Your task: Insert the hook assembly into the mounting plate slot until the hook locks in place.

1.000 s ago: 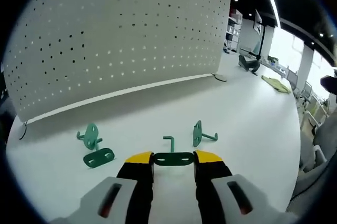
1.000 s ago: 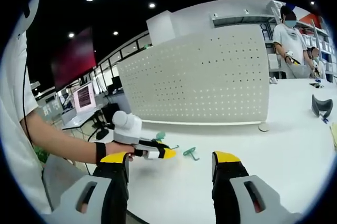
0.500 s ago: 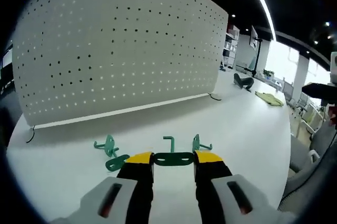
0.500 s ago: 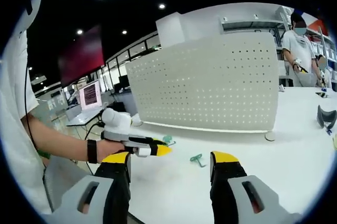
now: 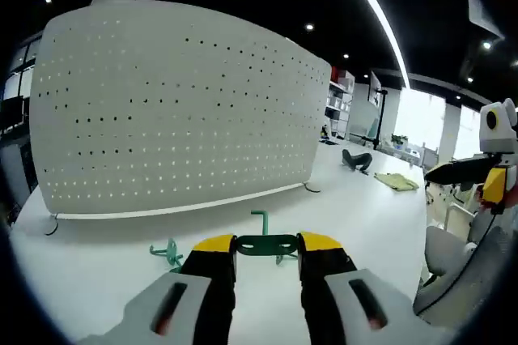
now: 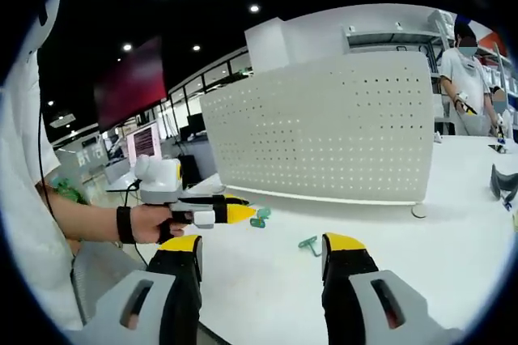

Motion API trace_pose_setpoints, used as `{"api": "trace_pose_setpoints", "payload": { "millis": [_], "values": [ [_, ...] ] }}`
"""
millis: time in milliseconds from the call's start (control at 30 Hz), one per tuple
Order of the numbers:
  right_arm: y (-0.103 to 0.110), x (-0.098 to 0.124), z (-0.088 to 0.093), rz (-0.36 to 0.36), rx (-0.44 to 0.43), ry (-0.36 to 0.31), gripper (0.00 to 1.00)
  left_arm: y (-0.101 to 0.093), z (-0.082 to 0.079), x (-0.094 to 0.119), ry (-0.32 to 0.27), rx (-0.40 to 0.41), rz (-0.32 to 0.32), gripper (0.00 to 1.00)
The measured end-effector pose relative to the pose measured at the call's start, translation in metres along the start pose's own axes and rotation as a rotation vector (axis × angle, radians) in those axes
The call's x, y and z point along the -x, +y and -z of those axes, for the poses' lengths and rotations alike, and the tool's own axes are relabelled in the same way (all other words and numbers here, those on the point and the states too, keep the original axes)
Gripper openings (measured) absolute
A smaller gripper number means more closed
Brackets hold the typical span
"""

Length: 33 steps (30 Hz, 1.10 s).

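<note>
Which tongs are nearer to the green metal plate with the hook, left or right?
Left. The left tongs are clamped on the green metal plate with the hook, lifted above the white table. The right tongs hang open, apart from it.

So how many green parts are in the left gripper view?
3: a green part in the left gripper, one on the table beside it, one peeking behind. More may be hidden.
</note>
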State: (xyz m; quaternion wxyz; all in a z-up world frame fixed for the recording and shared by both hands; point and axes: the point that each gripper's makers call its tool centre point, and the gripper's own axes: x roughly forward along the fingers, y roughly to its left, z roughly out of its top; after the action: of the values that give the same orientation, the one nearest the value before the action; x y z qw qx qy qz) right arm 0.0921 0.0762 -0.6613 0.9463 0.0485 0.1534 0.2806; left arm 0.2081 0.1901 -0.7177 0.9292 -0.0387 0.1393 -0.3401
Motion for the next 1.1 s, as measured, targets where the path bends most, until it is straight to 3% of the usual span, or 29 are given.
{"api": "trace_pose_setpoints", "payload": {
  "millis": [233,567,733,933,1100],
  "values": [
    [0.013,-0.005,-0.005,-0.023,0.011,-0.004,0.59,-0.015,-0.027,0.022,-0.070,-0.013,0.044,0.30],
    [0.032,-0.012,-0.014,-0.053,0.029,-0.002,0.54,-0.024,-0.043,0.046,-0.116,-0.057,0.092,0.30],
    [0.039,-0.011,-0.015,-0.070,0.035,0.008,0.52,-0.031,-0.052,0.057,-0.152,-0.164,0.128,0.30],
    [0.044,-0.008,-0.022,-0.067,0.009,-0.008,0.50,-0.040,-0.058,0.065,-0.177,-0.211,0.173,0.31],
    [0.046,-0.010,-0.020,-0.057,-0.004,0.022,0.47,-0.053,-0.064,0.073,-0.208,-0.262,0.235,0.31]
  ]
}}
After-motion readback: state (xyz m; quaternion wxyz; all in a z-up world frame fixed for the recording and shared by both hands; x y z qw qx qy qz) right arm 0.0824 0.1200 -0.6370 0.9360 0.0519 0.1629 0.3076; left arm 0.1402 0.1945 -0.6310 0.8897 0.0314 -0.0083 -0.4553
